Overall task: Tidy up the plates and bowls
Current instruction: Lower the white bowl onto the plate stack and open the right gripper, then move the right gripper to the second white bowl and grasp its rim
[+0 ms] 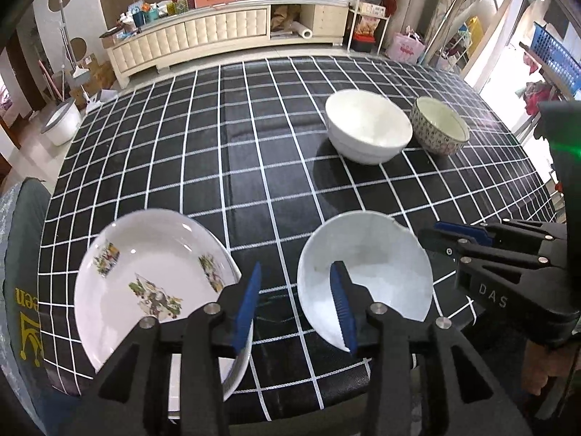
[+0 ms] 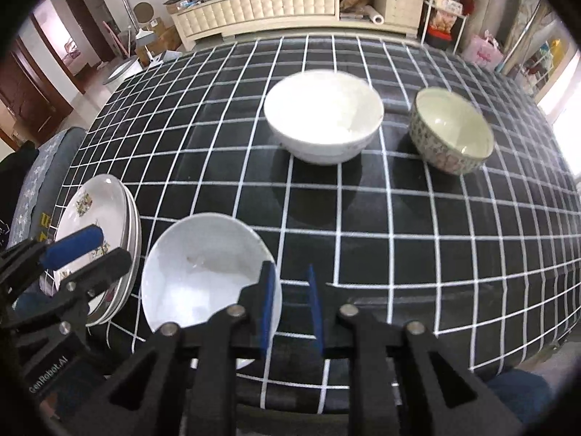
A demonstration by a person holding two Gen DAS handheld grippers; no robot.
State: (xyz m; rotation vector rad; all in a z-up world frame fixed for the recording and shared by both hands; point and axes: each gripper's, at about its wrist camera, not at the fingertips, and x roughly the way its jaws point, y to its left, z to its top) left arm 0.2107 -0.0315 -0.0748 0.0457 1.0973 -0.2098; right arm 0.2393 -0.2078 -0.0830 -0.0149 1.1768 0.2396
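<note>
Left wrist view: we look down on a table under a black cloth with a white grid (image 1: 254, 167), creased down the middle. Our left gripper (image 1: 296, 307) hangs with its blue pads parted and nothing between them, only cloth below. To its left lies the stack of white flower-printed plates (image 1: 145, 276) at the table's near left edge; to its right sits a plain white shallow bowl (image 1: 366, 254). Our right gripper (image 1: 461, 239) shows at the right edge, just beside that bowl's rim.

In the right wrist view, the right gripper (image 2: 290, 309) also stands partly open and holds nothing; its left pad lies over the shallow bowl's (image 2: 203, 269) right rim in the picture, though we cannot tell whether they touch. The left gripper (image 2: 87, 250) hovers over the plates (image 2: 94, 210).

Further back, well apart from these, a deep white bowl (image 2: 323, 116) and a patterned bowl with a pale inside (image 2: 450, 130) stand side by side. Behind the table runs a long cream quilted cabinet (image 1: 203, 36) crowded with clutter, beside a white metal shelf rack (image 1: 363, 7); a round grey-rimmed tub (image 1: 61, 123) stands on the floor at left.
</note>
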